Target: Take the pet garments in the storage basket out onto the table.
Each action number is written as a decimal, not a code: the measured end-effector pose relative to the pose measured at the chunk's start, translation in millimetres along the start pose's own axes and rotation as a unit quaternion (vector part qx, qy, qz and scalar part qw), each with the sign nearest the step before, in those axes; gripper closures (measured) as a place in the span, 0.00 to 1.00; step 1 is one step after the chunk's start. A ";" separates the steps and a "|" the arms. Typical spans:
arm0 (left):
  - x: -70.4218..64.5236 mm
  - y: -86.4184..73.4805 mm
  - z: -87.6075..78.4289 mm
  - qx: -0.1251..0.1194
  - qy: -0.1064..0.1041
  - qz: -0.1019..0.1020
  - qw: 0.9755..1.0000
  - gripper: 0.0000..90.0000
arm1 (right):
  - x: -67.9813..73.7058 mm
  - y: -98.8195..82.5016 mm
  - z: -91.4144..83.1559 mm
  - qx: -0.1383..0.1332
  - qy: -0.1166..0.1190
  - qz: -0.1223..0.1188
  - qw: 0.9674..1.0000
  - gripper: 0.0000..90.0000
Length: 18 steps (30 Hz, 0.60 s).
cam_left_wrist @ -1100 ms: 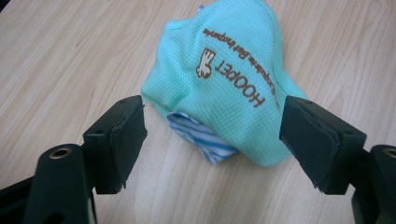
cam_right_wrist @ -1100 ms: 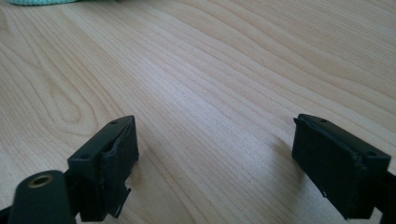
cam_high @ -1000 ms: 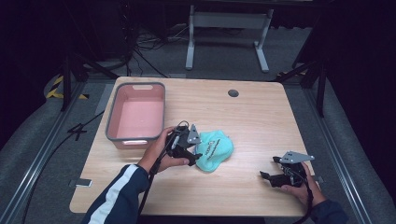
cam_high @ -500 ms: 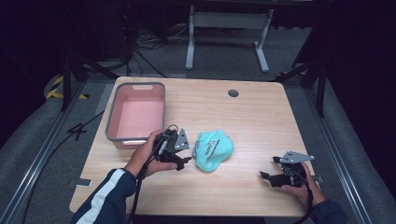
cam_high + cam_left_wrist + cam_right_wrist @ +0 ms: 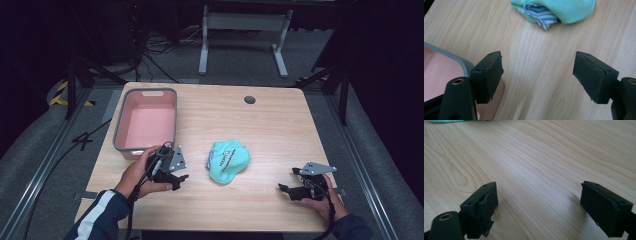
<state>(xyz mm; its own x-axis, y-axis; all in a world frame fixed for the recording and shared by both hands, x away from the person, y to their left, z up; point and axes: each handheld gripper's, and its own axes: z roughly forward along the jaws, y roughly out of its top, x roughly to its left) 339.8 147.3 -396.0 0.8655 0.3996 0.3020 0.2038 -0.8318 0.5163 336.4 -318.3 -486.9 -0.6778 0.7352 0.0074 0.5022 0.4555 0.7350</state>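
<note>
Your left claw (image 5: 181, 178) has pulled back off the mint-green cloth (image 5: 228, 161), jaws wide and empty by the pink bin (image 5: 146, 124), the cloth lies loose mid-counter (image 5: 280, 125), while your right claw (image 5: 283, 188) waits open near the right edge.

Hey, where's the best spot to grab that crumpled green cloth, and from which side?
Probably the striped fold poking out at the green cloth's near-left edge. It faces the left gripper, whose jaws stand open, so come in low from that side and pinch the loose flap against the table.
</note>
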 end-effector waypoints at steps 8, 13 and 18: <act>0.0 -22.9 -4.5 0.012 0.009 -0.009 1.000 0.26 | 0.2 0.0 -0.1 0.000 -0.001 0.001 1.000 0.17; 1.4 -40.3 -6.8 0.024 0.017 -0.020 0.999 0.26 | 0.3 -0.1 -0.1 0.000 -0.002 0.001 1.000 0.17; 3.8 -61.4 -9.6 0.035 0.014 -0.030 0.999 0.26 | 0.3 -0.1 -0.1 0.000 -0.002 0.001 1.000 0.17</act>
<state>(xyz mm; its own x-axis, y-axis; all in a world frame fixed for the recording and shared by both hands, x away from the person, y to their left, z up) 326.2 203.6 -418.8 0.8379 0.4594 0.2947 0.2873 -0.8303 0.4775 336.1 -318.1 -486.9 -0.6749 0.7379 0.0070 0.5036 0.4535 0.7354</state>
